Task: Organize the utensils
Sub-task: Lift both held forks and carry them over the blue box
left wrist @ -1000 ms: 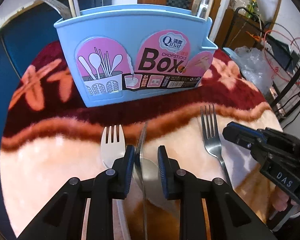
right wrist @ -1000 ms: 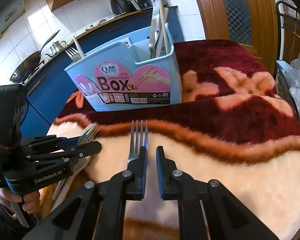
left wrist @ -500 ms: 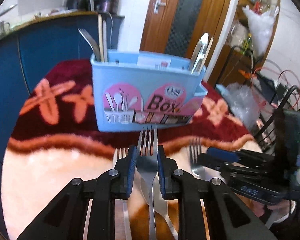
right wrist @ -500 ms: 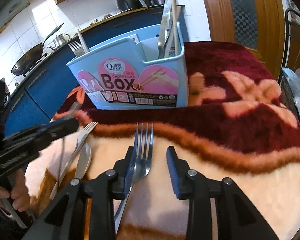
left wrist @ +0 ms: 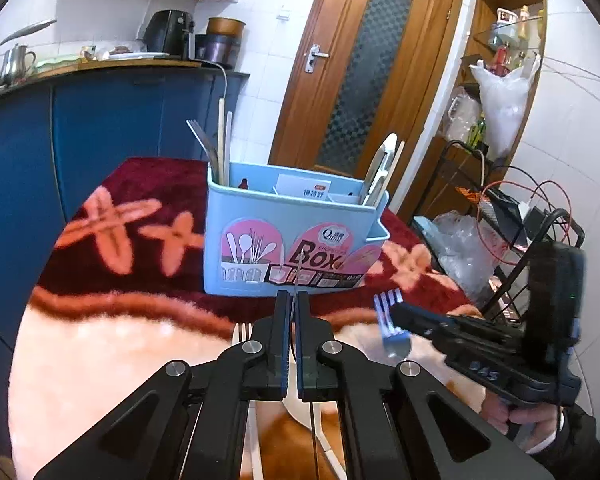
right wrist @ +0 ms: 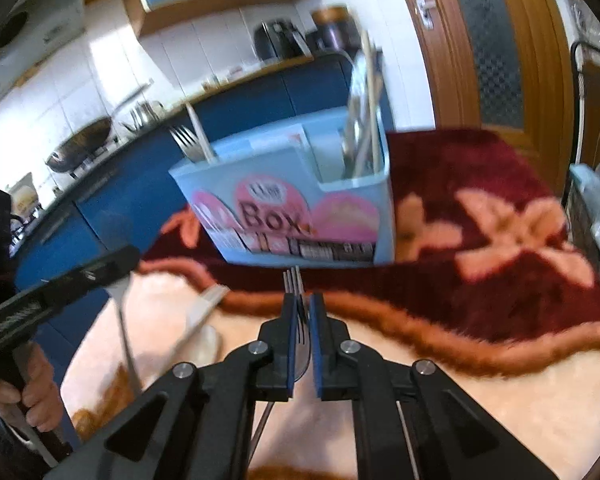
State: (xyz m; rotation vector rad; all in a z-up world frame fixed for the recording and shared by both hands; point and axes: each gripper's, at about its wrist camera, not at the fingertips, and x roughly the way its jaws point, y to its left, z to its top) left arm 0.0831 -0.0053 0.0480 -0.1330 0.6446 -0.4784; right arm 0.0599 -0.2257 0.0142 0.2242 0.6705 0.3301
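In the left wrist view my left gripper (left wrist: 294, 308) is shut on a metal fork (left wrist: 298, 272) that stands edge-on between the pads, raised above the cloth. The right wrist view shows my right gripper (right wrist: 302, 312) shut on a second metal fork (right wrist: 294, 280), tines pointing at the box. The light blue utensil box (left wrist: 292, 232) stands upright ahead of both on the cloth, with a fork and chopsticks at its left end and more utensils at its right end. A white plastic fork (left wrist: 240, 332) and a white spoon (right wrist: 208, 348) lie on the cloth below the grippers.
A fleecy red and cream cloth (left wrist: 100, 340) covers the round table. Blue kitchen cabinets (left wrist: 100, 128) stand behind it on the left and a wooden door (left wrist: 364, 64) behind the box. A wire rack with bags and cables (left wrist: 500, 208) stands at the right.
Both grippers have closed on their forks and lifted them off the cloth. The left one rose more and tipped up, so the box looks smaller. Its fork has turned edge-on.
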